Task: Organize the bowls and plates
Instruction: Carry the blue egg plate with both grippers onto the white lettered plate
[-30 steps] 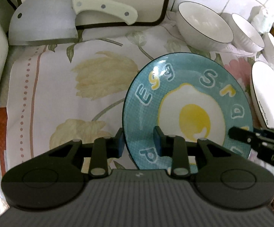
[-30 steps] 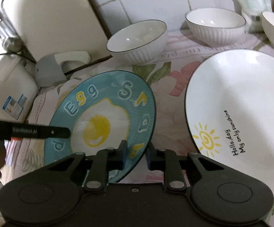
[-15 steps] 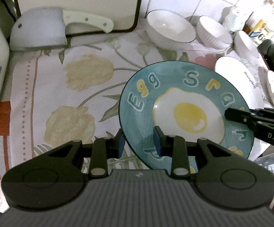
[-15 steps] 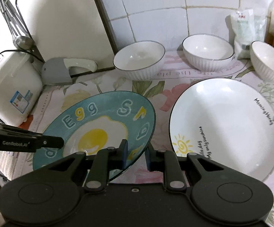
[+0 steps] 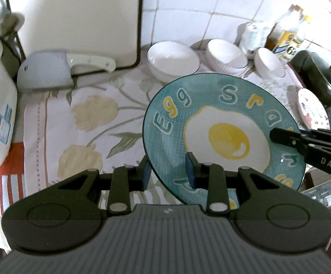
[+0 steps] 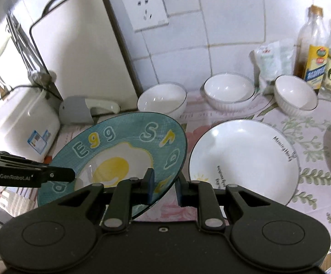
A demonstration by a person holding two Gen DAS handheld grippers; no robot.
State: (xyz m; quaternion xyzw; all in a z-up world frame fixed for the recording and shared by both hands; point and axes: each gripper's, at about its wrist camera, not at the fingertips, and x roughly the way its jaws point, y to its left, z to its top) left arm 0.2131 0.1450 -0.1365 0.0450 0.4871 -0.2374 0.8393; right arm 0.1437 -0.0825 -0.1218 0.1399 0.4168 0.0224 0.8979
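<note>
Seemingly mid-carry, the left wrist view shows the left gripper (image 5: 167, 174) pinching the near rim of the blue egg plate (image 5: 222, 134), held above the floral tablecloth (image 5: 85, 118). From the right wrist view, the right gripper (image 6: 164, 182) clamps the opposite rim; next, lowering it onto the white plate (image 6: 245, 159) needs both released together.

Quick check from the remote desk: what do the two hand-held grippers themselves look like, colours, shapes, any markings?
Both are matte black. The left hand-held gripper has a ribbed grey body, two rounded wings with circular discs, silver pivot pins and blue-padded fingers; its side reads "GenRobot.AI" in the right wrist view. The right hand-held gripper has the same shape with a smooth black body, and reads "DAS". No cables or sleeves show.
</note>
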